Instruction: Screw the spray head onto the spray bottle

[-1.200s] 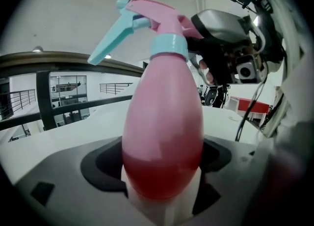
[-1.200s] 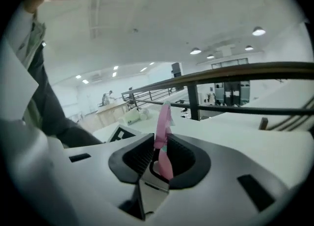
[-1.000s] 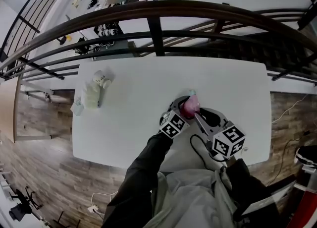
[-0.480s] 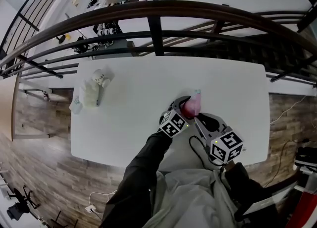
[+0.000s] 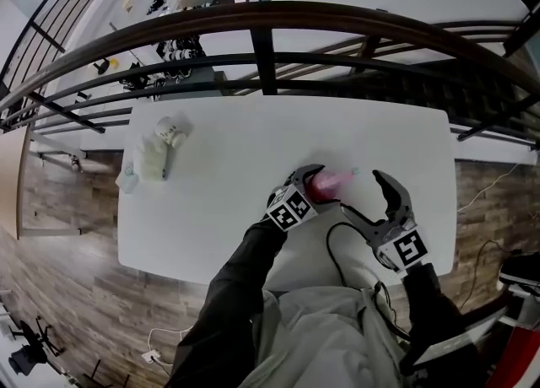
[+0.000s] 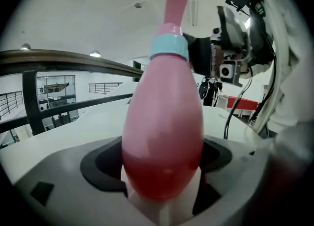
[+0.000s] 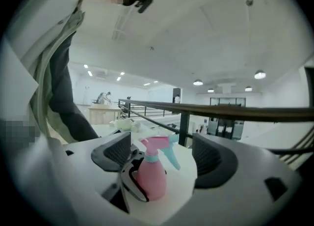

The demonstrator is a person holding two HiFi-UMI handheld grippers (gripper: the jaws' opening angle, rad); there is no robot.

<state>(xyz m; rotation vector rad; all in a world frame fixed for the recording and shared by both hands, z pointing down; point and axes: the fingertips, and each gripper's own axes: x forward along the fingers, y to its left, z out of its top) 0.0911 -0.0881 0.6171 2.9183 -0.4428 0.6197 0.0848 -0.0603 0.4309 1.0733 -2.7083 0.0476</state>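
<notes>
Standing upright near the front edge of the smooth white table point(image 5: 228, 137), seemingly resting on it, the glossy pink, pear-shaped bottle point(image 5: 323, 183) carries a pink head point(image 7: 156, 144) with a teal collar and trigger. The left gripper point(image 5: 314, 187) is clamped on the bottle's belly, its arm reaching in from below. The right gripper point(image 5: 359, 191) hangs just right of the bottle, jaws opening wide, pads touching nothing. Bare tabletop spreads left to a white bundle point(image 5: 156, 157). A dark railing point(image 5: 270, 19) curves past the far edge.
</notes>
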